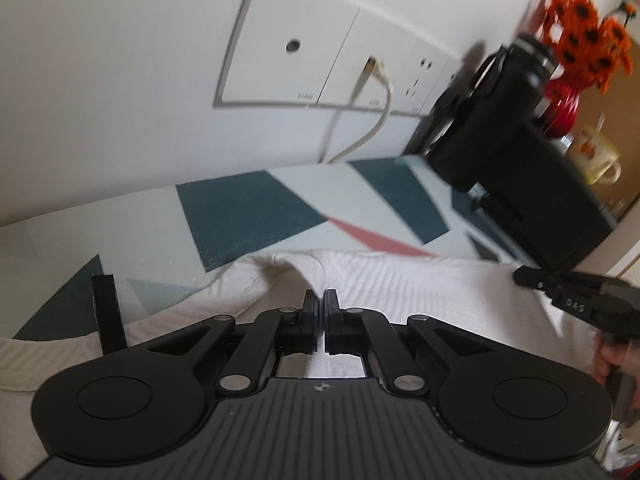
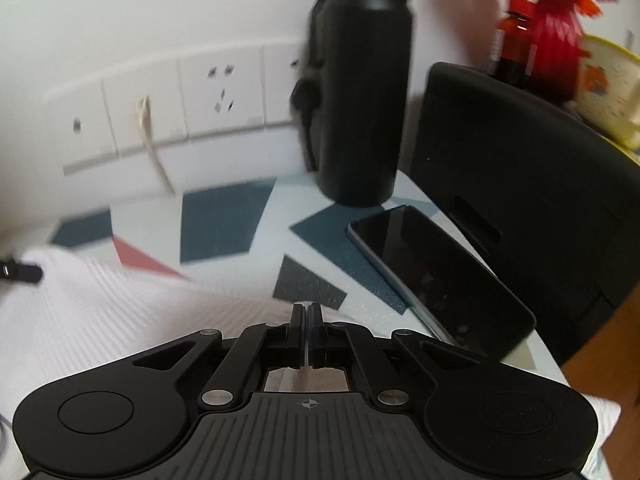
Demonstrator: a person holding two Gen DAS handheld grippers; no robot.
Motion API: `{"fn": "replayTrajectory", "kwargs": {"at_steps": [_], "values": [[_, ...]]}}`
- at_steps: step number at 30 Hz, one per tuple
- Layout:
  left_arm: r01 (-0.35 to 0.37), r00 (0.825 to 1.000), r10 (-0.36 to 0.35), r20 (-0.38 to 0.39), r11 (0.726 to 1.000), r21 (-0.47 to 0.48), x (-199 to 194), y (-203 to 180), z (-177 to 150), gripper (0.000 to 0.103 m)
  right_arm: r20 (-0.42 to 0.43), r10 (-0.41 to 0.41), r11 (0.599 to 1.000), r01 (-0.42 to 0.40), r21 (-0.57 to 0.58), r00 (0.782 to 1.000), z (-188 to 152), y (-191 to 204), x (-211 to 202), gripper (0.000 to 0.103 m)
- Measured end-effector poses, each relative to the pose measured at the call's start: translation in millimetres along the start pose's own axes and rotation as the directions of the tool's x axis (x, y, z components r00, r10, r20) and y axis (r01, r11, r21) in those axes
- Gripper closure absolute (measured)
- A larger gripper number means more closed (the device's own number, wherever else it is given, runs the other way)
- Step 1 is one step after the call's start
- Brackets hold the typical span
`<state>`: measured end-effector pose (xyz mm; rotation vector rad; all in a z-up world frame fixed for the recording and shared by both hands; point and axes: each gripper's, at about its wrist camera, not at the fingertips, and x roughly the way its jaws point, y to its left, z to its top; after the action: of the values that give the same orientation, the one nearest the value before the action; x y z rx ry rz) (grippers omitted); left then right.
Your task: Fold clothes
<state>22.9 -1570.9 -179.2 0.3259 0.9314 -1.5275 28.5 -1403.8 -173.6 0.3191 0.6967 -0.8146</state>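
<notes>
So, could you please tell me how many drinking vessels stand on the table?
2: a black insulated bottle by the wall behind the phone, and a yellow-rimmed mug far right beside the red vase. Others may be hidden.

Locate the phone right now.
Right wrist view, right of centre: the phone lies flat on the patterned table, just in front of the black bottle, beside the black case.

Looks like a home: wall sockets (image 1: 320, 64) upper centre, patterned counter (image 1: 248, 208) below, orange flowers in a red vase (image 1: 564, 104) and a painted mug (image 1: 596, 152) upper right, phone (image 2: 436, 276) lying right.
</notes>
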Motion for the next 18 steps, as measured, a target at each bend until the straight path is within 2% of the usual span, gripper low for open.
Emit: {"fn": "replayTrajectory", "kwargs": {"at_steps": [8,11,14,16,18], "values": [[-0.010,1.000,0.010,0.004,1.000,0.028,9.3,-1.8,3.4,0.099,0.007,-0.024,1.000,0.024,-0.010,1.000,-8.1,4.4,9.0,0.102],[-0.062,0.998,0.061,0.023,0.997,0.053,11.3,-3.5,8.7,0.095,0.010,-0.023,1.000,0.023,0.007,1.000,-8.9,2.8,9.2,0.101],[-0.089,0.996,0.088,0.022,0.992,0.090,18.3,-7.4,14.3,0.095,0.009,-0.028,1.000,0.028,0.006,1.000,-7.9,1.7,10.4,0.090],[-0.123,0.992,0.121,0.019,0.981,0.151,21.1,-16.4,14.6,0.095,0.001,-0.035,0.999,0.035,0.029,0.999,-7.5,-2.4,12.0,0.073],[-0.140,0.990,0.141,0.008,0.974,0.177,19.1,-21.7,16.3,0.094,-0.010,-0.019,0.997,0.020,0.072,1.000,-6.7,-10.5,8.4,0.069]]}}
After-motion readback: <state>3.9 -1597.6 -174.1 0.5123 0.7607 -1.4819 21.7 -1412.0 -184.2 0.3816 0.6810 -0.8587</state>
